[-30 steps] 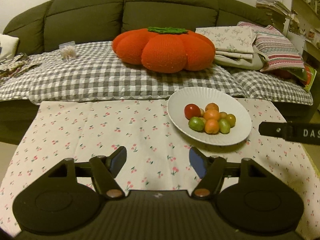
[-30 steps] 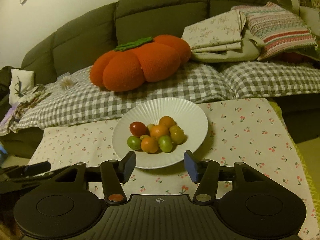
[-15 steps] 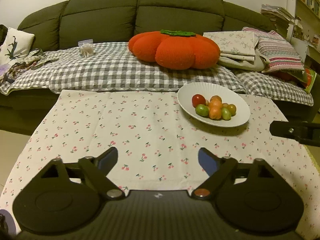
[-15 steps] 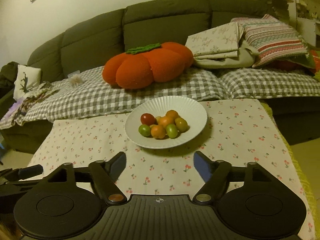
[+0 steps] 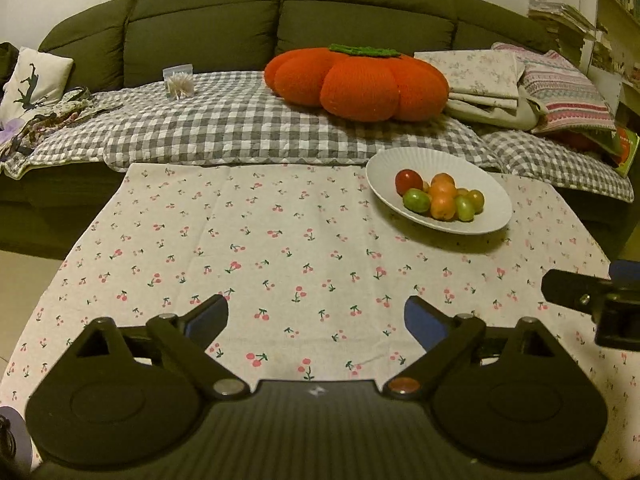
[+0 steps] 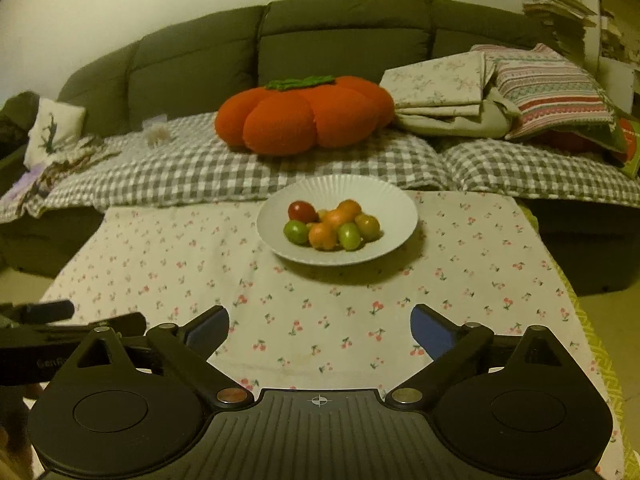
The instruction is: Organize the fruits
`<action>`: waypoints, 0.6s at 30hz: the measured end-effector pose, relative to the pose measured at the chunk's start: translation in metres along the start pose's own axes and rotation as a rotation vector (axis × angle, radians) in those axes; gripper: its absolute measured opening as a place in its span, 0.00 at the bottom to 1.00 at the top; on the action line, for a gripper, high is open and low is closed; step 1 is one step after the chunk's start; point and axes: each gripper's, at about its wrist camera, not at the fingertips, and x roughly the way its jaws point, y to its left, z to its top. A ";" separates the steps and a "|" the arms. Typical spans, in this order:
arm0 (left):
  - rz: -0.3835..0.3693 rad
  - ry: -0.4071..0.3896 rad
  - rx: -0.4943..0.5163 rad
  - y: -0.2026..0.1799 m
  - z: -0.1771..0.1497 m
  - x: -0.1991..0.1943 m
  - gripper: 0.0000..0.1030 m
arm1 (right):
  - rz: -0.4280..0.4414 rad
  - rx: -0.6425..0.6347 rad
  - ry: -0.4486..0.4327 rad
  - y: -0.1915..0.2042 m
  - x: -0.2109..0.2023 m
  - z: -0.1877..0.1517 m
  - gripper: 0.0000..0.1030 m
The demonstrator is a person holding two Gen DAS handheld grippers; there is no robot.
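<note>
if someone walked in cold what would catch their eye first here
Probably the big orange pumpkin-shaped cushion on the checked cover of the sofa, straight behind the table. Next comes the white plate on the cherry-print tablecloth, holding a small heap of red, orange and green fruits. In the foreground, the left gripper and right gripper both hang open above the cloth, holding nothing.

Right gripper [image 5: 600, 304] cut off by the left view's right edge, jaws unseen there. Small fruit [image 6: 322, 213] mid-pile on the plate [image 6: 384, 200] mostly hidden by others. Book [image 5: 626, 152] under striped pillow [image 5: 568, 92] half covered, title unreadable
</note>
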 end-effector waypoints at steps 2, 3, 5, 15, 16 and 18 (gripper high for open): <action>0.001 0.002 -0.001 0.000 0.000 0.001 0.94 | -0.011 -0.006 0.002 0.001 0.001 -0.002 0.96; 0.003 0.003 -0.001 0.001 0.000 0.001 0.94 | -0.013 -0.004 0.003 0.001 0.002 -0.003 0.96; 0.005 0.005 -0.004 0.001 0.000 0.002 0.95 | -0.009 0.007 0.013 0.000 0.004 -0.004 0.96; -0.001 0.001 0.003 0.000 0.000 0.000 0.98 | -0.007 0.041 0.034 -0.005 0.007 -0.006 0.97; 0.002 -0.001 0.007 -0.001 0.000 -0.001 0.98 | -0.008 0.043 0.034 -0.005 0.007 -0.006 0.97; 0.003 -0.002 0.006 -0.001 0.000 -0.001 0.98 | -0.007 0.044 0.035 -0.004 0.008 -0.006 0.97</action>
